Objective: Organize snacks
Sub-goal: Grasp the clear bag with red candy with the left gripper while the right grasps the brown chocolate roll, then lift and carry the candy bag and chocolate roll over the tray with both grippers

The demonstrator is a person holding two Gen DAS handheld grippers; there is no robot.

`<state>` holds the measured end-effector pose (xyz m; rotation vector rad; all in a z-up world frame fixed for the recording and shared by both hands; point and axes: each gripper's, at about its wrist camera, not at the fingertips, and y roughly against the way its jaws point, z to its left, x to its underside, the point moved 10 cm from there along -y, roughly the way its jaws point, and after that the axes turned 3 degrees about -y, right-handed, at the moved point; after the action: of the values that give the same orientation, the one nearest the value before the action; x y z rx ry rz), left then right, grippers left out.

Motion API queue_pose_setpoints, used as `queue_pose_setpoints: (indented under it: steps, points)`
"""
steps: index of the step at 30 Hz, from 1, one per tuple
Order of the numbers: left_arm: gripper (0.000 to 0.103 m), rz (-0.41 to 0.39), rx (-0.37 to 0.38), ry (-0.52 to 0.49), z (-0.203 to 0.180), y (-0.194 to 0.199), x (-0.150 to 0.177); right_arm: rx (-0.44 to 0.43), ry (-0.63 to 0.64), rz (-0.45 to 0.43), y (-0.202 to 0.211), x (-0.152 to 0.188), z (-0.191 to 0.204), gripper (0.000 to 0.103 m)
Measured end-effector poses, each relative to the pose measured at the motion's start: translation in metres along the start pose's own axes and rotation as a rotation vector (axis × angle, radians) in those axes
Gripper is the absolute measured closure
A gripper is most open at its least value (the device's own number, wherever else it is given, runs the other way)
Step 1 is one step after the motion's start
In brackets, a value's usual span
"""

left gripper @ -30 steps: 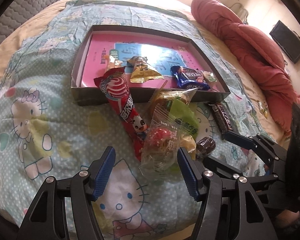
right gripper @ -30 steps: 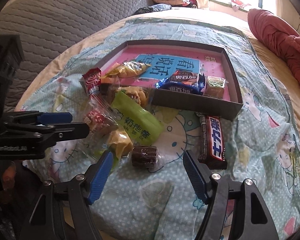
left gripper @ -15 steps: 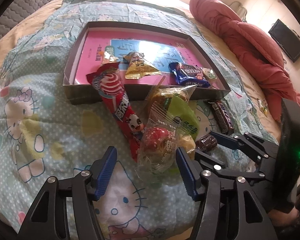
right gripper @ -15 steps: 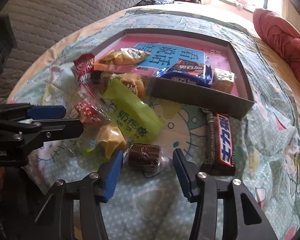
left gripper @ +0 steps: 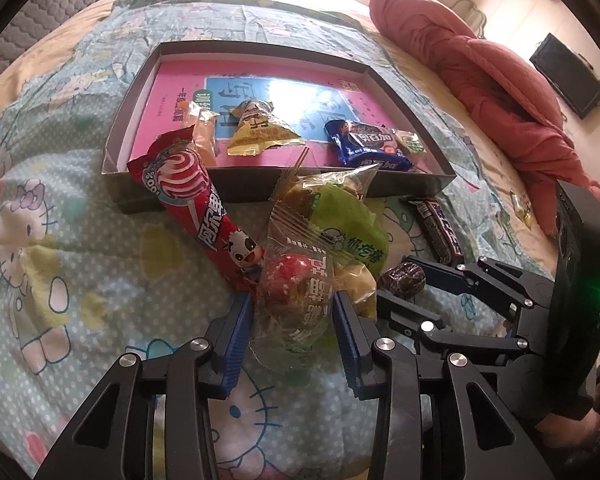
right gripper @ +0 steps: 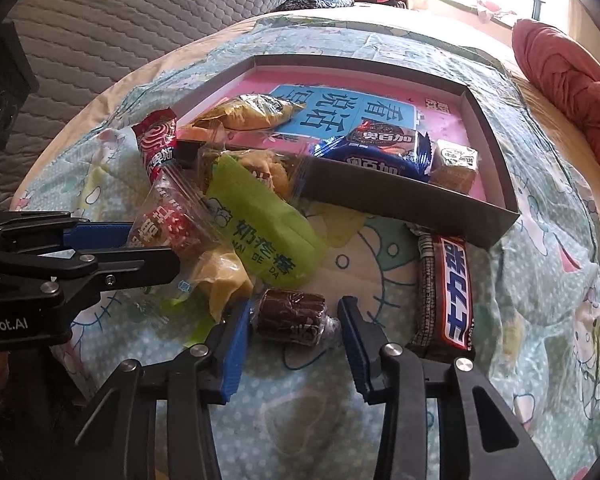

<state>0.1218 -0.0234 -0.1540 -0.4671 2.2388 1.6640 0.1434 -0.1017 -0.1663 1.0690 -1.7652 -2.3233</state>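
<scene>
A shallow dark box (left gripper: 274, 190) with a pink bottom lies on the bedspread, holding several snacks. In front of it lie a clear bag with a red ball candy (left gripper: 300, 292), a green packet (left gripper: 352, 240), a red striped packet (left gripper: 196, 192), a brown wrapped candy (right gripper: 292, 316) and a chocolate bar (right gripper: 452, 292). My left gripper (left gripper: 294, 312) is open, its jaws around the clear bag's sides. My right gripper (right gripper: 294, 320) is open, its jaws on either side of the brown candy (left gripper: 404, 282), left pad (right gripper: 236, 344) nearly touching it.
A red quilt (left gripper: 492, 76) is bunched at the right of the bed. A grey quilted headboard (right gripper: 100, 32) rises at the left. In the box lie a yellow packet (left gripper: 260, 132), a blue packet (left gripper: 364, 146) and a small green-labelled cake (right gripper: 456, 164).
Both grippers have moved forward and narrowed: the left jaws now flank the clear bag, the right jaws now flank the brown candy. The snacks have not shifted.
</scene>
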Motion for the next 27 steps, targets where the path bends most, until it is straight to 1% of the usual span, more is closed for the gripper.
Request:
queue_pose_setpoints:
  steps: [2,5,8,10,17,22,27]
  points:
    - [0.062,0.01,-0.006,0.011,0.003,0.001,0.002,-0.003,-0.004,-0.002,0.001,0.0,0.0,0.061]
    - [0.063,0.022,-0.005,0.055,0.013,0.005,0.006,-0.003,-0.011,-0.004,0.004,0.0,-0.002,0.061]
    - [0.063,0.01,-0.027,0.075,0.023,0.012,0.006,-0.005,-0.028,-0.008,0.006,0.0,-0.008,0.062]
    - [0.063,0.003,-0.024,0.096,0.028,0.016,0.005,-0.005,-0.042,-0.012,0.008,0.0,-0.011,0.062]
    - [0.063,-0.058,-0.003,0.082,0.021,0.033,-0.005,-0.026,-0.056,-0.045,0.017,-0.006,-0.012,0.062]
    - [0.063,-0.083,0.005,0.08,0.017,0.042,-0.008,-0.036,-0.052,-0.067,0.024,-0.009,-0.01,0.062]
    - [0.063,-0.12,-0.009,0.06,0.012,0.052,-0.016,-0.048,-0.056,-0.094,0.032,-0.013,-0.01,0.062]
